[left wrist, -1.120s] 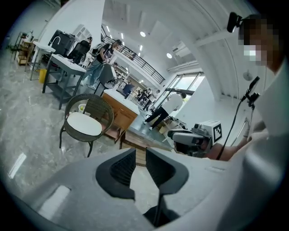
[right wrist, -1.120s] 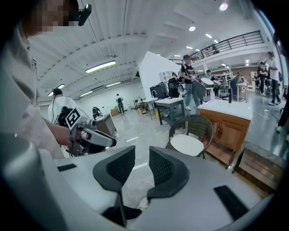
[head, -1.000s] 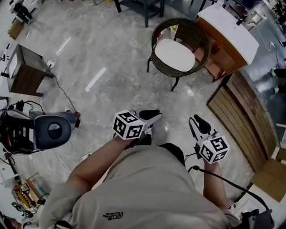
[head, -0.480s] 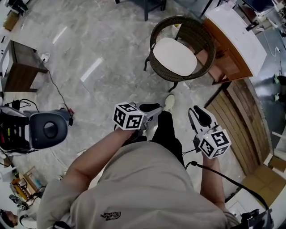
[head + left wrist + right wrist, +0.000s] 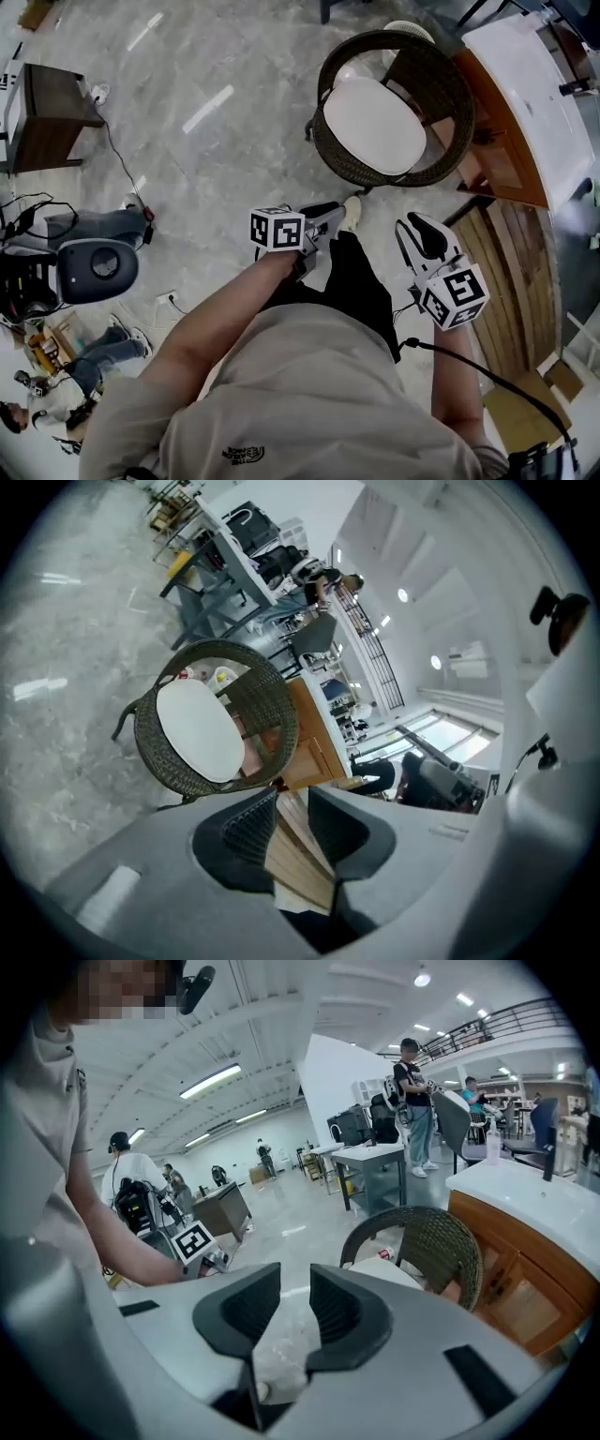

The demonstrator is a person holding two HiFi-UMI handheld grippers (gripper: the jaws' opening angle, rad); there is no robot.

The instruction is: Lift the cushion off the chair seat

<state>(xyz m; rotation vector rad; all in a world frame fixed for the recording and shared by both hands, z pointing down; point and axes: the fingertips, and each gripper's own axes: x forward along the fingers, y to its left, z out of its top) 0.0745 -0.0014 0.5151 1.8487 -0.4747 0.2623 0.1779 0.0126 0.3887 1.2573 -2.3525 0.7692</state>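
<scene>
Cushion (image 5: pixel 366 125): white, oval, lying flat on the seat of a round wicker chair (image 5: pixel 448 89), upper ctr-right of head view. Nothing touches it. Chair stands on a gray marbled floor (image 5: pixel 216 159), w/ a white-topped wooden cabinet (image 5: pixel 511 159) just beside it at the right edge.

Left gripper (image 5: pixel 323 223) sits approx. frame ctr, held out in front of the person's torso. It points up-frame toward the chair and is well apart from the cushion. In left gripper view the jaws stand spread w/ a clear gap and have just been opening. Nothing is btwn them; only a slatted wood panel (image 5: pixel 300 855) shows through. Cushion (image 5: pixel 199 728) & chair (image 5: pixel 277 700) lie left of ctr there, above the jaws.

Right gripper (image 5: pixel 424 246) is lower right of ctr, also short of the chair, in frame just left of the slatted panel. In right gripper view its jaws are apart by a narrow gap & empty, w/ floor showing btwn. Chair back (image 5: pixel 441 1241) is right of ctr, w/ a strip of cushion (image 5: pixel 394 1269) just above the right-hand jaw.
</scene>
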